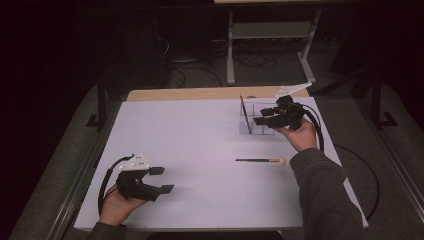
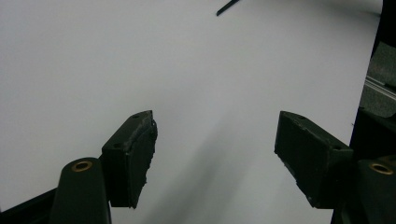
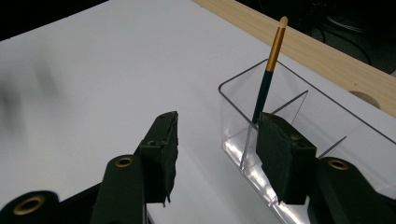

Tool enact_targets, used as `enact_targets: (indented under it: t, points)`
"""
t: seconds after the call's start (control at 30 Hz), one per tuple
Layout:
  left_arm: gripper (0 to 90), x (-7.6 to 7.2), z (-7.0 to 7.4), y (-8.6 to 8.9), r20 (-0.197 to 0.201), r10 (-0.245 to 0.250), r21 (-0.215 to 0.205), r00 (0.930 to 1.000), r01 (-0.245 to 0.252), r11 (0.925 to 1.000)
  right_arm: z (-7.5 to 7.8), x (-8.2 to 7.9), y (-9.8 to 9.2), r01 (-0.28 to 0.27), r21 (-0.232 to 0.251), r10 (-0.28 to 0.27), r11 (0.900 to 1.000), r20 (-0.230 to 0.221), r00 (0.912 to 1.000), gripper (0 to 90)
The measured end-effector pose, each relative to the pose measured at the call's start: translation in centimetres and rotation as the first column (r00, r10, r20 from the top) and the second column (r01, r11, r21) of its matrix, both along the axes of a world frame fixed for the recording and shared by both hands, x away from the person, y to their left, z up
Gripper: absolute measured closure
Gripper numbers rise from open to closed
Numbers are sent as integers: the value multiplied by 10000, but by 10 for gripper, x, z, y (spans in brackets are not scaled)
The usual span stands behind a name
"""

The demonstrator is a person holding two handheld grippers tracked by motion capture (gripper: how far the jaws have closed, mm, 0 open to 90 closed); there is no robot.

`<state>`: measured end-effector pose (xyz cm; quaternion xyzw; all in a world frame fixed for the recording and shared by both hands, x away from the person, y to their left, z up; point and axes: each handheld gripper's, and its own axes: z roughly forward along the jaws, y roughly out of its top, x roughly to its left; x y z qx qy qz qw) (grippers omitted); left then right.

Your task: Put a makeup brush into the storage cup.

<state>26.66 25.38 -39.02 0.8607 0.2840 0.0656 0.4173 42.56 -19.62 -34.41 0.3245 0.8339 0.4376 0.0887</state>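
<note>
One brush is lying at five o'clock of the clear organizer; light, slippery: you are taking its mid-handle. Both tongs, right and left, are gaping wide, empty.

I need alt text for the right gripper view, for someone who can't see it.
The right tongs stand open and empty beside a clear divided box, one pad in front of its near wall. A brush with a dark and gold handle leans upright in the box's end compartment. Everything sits on a white table with a wooden strip along its far edge.
</note>
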Motion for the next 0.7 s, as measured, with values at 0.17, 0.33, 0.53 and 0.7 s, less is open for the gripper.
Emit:
enact_targets:
  t: [0.17,0.33,0.53,0.7]
  points:
    - [283,1,1,0,36,-7,18,10000,7,10000,1,-3,-3,-148,-266,149,9995,57,9999,439]
    - [282,0,0,-1,15,-72,50,10000,72,10000,4,-7,-6,-301,-423,303,9987,47,9995,416]
    - [280,0,1,0,59,-49,12,10000,49,10000,5,-10,-7,-471,-541,470,9974,-35,9989,386]
    - [280,0,0,0,6,-57,11,10000,57,10000,3,-12,-6,-706,-830,698,9940,-133,9975,375]
